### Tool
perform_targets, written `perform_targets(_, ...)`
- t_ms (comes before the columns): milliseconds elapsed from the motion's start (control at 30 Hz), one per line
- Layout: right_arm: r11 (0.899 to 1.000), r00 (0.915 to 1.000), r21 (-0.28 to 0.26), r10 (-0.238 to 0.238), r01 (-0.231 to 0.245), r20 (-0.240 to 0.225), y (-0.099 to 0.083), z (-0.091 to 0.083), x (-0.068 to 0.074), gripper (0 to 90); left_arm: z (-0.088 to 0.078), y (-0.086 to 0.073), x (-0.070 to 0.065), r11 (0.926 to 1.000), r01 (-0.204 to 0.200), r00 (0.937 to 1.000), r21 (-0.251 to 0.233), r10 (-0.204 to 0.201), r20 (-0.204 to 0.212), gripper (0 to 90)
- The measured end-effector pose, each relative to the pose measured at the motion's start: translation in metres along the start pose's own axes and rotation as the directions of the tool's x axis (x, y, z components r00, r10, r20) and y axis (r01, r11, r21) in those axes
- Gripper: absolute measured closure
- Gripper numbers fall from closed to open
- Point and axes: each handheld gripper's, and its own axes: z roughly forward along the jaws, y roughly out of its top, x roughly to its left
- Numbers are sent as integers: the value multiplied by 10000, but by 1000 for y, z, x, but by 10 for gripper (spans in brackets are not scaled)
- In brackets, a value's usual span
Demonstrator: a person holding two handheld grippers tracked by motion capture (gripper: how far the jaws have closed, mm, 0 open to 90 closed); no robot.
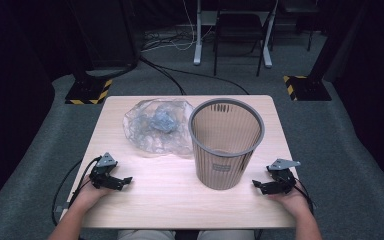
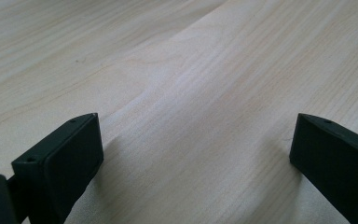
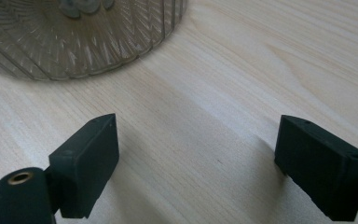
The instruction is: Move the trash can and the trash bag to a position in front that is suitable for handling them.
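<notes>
A grey slatted wastebasket [image 1: 226, 142] stands upright on the wooden table [image 1: 165, 200], right of centre. A crumpled clear plastic bag [image 1: 158, 126] lies to its left toward the back. My left gripper [image 1: 122, 182] rests near the table's front left, open, with only bare wood between its jaws [image 2: 193, 144]. My right gripper [image 1: 260, 186] sits at the front right, close to the basket's base, open as well [image 3: 196, 154]. The basket's lower wall [image 3: 79, 37] appears just ahead of it in the right gripper view.
The table's front edge runs just behind both hands. Beyond the far edge are grey carpet, black stands with yellow-striped bases [image 1: 87, 92], cables and chair legs [image 1: 232, 35].
</notes>
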Motion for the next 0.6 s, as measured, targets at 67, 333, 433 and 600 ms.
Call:
perform_targets(67, 10000, 10000, -2, -13, 13, -23, 0, 0, 0, 132, 0, 0, -1, 10000, 65, 10000, -26, -65, -38, 24)
perform_targets(333, 9996, 9995, 133, 238, -241, 201, 2, -2, 2, 211, -11, 3, -7, 9989, 443, 9981, 117, -448, 427, 275)
perform_targets(433, 9991, 9991, 249, 339, -345, 237, 5, -3, 3, 251, -14, 5, -10, 9989, 448, 9968, 148, -457, 660, 296)
perform_targets(600, 9984, 9985, 304, 458, -467, 316, 5, -4, 6, 271, -20, 19, -15, 9983, 374, 9958, -440, -335, 849, 317)
